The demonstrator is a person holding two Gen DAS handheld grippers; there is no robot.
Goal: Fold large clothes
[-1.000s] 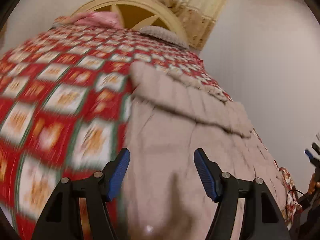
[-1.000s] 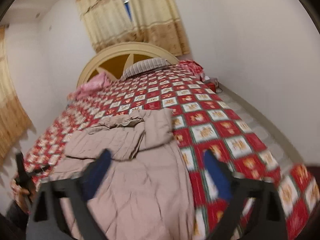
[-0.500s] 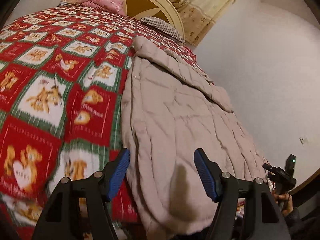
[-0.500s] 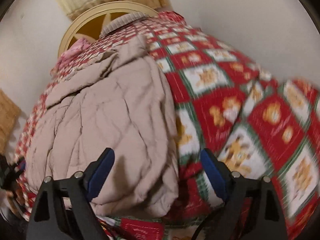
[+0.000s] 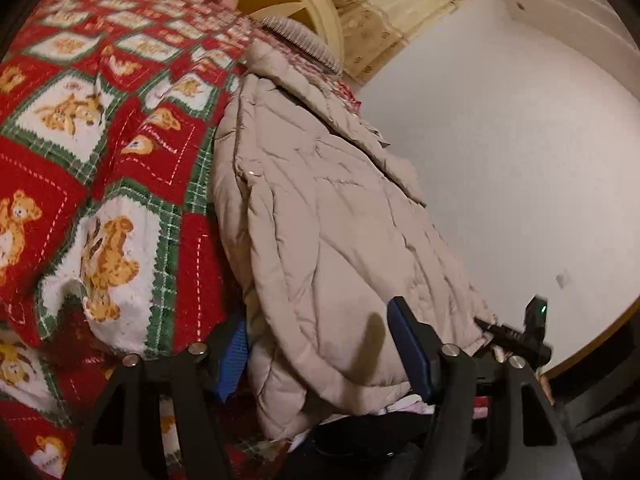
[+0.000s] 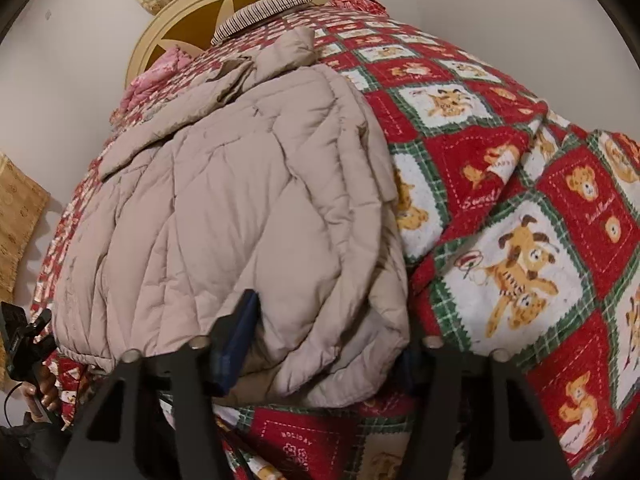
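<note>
A beige quilted coat (image 5: 320, 216) lies lengthwise on a bed, its hem hanging over the near edge and its collar toward the round cream headboard (image 5: 304, 4). Under it spreads a fleecy red, white and green blanket (image 5: 100, 184) printed with teddy bears. At the left corner of the hem, the left gripper (image 5: 320, 354) straddles the padded edge; its jaws have just been closing, yet the right blue pad stands clear of the cloth and the left pad is tucked out of sight beside the coat, so a firm hold cannot be confirmed. At the right corner, the right gripper (image 6: 324, 344) has also been closing, and its blue pad presses into the puffy hem, with a bunched fold between the jaws. The coat looks soft, bulky and fairly light, its smooth shell probably a little slippery; stitched seams form diamond panels. It will likely sag and billow when lifted, so both hem corners seem the sensible places to take it. A striped pillow (image 6: 260, 10) rests by the headboard.
</note>
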